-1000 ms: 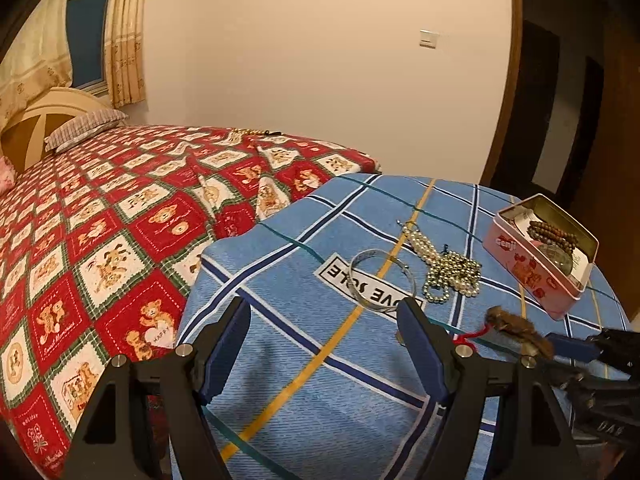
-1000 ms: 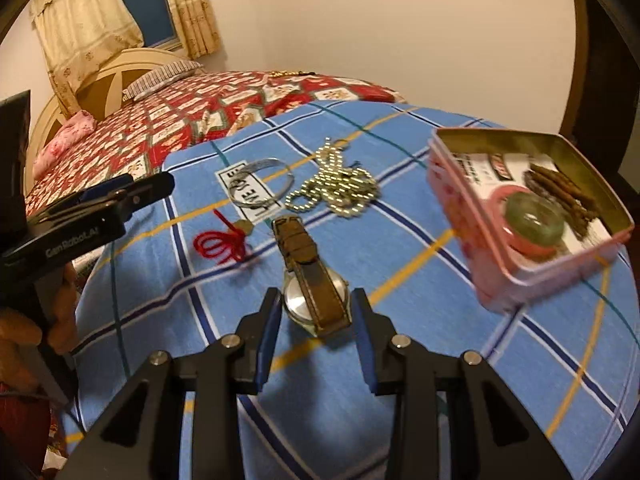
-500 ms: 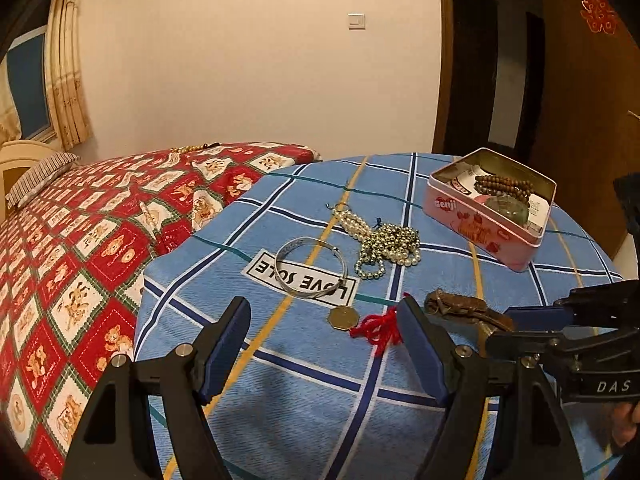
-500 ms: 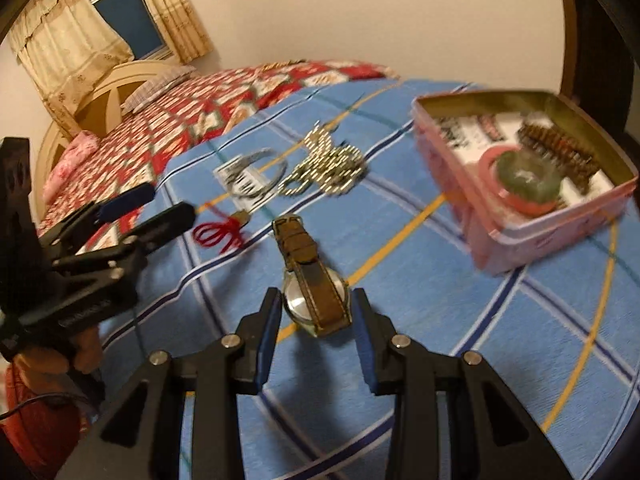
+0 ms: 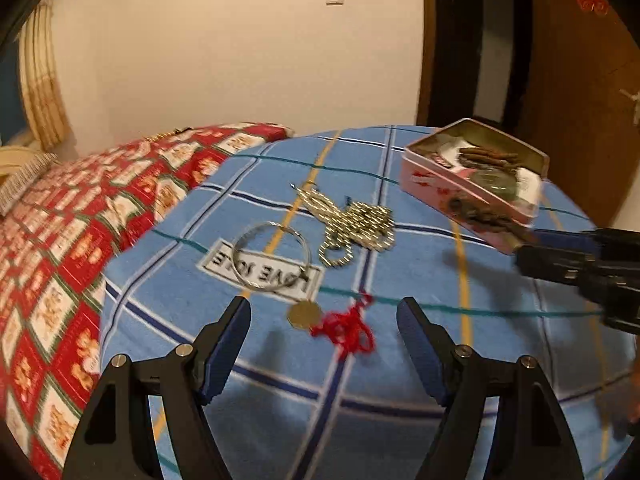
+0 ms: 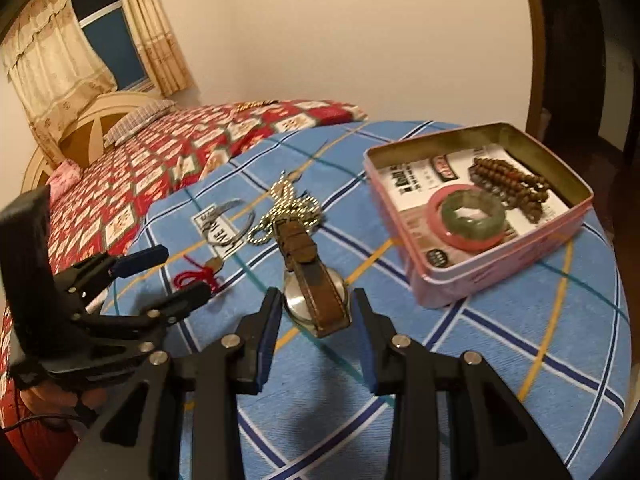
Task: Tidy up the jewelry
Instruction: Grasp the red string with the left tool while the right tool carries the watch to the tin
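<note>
Right gripper point(image 6: 316, 312) clamped on a brown-strapped wristwatch point(image 6: 316, 300), lifted beside the pink tin point(image 6: 500, 272). Left gripper point(image 5: 324, 320) closing, nothing pinched yet (red-corded coin pendant point(image 5: 308, 314) lying between its jaws).

We log a brown-strapped watch point(image 6: 316, 296) lifted clear of the blue plaid cloth, its steel case clamped in a gripper. On the cloth lie a silver bangle point(image 5: 272, 258), a heaped bead chain point(image 5: 352, 226) and a gold coin on red cord point(image 5: 332, 320). The open pink tin point(image 6: 496, 260) holds a green bangle point(image 6: 472, 210) and brown beads point(image 6: 510, 184).
</note>
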{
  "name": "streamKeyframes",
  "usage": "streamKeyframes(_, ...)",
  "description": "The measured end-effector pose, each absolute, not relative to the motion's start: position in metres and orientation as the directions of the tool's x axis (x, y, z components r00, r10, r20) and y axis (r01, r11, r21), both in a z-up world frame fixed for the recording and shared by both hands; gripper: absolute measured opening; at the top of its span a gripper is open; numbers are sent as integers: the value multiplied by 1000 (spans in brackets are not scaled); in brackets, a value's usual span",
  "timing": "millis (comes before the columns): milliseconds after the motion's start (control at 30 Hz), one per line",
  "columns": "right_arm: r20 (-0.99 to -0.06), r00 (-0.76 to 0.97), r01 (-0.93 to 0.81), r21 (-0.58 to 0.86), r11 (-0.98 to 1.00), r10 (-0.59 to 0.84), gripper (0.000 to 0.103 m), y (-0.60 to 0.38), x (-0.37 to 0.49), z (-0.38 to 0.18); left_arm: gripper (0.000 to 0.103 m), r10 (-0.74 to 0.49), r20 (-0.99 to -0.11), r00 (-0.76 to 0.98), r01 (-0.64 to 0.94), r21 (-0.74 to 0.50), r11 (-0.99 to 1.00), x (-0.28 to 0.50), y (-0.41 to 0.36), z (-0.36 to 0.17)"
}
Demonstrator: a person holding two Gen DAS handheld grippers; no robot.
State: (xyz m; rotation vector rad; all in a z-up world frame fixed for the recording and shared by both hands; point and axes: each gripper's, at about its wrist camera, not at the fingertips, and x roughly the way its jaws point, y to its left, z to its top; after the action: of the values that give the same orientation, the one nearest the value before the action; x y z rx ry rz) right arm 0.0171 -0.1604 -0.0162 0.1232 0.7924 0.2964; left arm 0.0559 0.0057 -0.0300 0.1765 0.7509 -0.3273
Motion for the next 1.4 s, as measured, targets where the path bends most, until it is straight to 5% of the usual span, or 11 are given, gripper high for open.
streamKeyframes(33,-679,668,-212,219,952,305,38,-162,17,-15,44,-229,-703,673,362,43,931,59,3,-32)
streamKeyframes(100,-671,681,-204,213,955,295,38,-166,18,-12,18,-203,-736,645,355,55,933,67,1,-39)
streamKeyframes(200,-653,700,-193,217,957,289,38,-175,19,-5,9,-217,-750,624,347,17,938,72,7,-42)
streamKeyframes(800,-596,751,-165,247,955,284,38,-195,19,-4,5,-407,-483,775,399,-125,908,42,31,13)
streamKeyframes(1400,-534,826,-17,298,954,182,38,-265,63,11,5,-536,-401,743,533,-129,836,92,-80,43)
